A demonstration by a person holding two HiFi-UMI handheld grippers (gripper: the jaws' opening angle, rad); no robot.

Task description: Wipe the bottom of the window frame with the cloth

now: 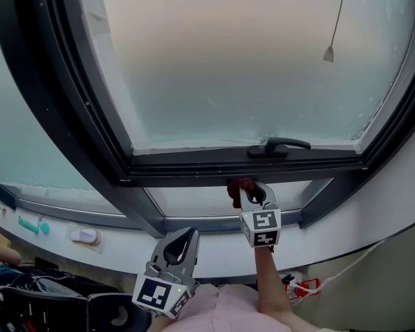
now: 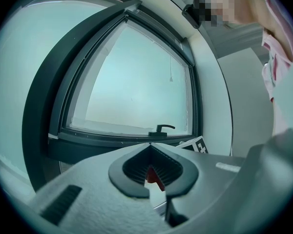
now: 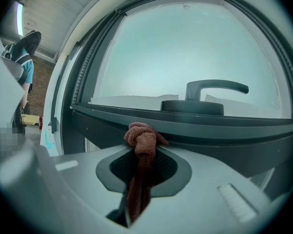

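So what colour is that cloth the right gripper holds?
Reddish-brown; the cloth shows best in the right gripper view.

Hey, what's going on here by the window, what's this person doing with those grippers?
A person is working at a window with a gripper in each hand. The right gripper is shut on a bunched reddish cloth and holds it up at the bottom rail of the window frame, just below the handle. Whether the cloth touches the rail is not clear. The left gripper hangs lower, away from the frame, its jaws together and apparently empty.
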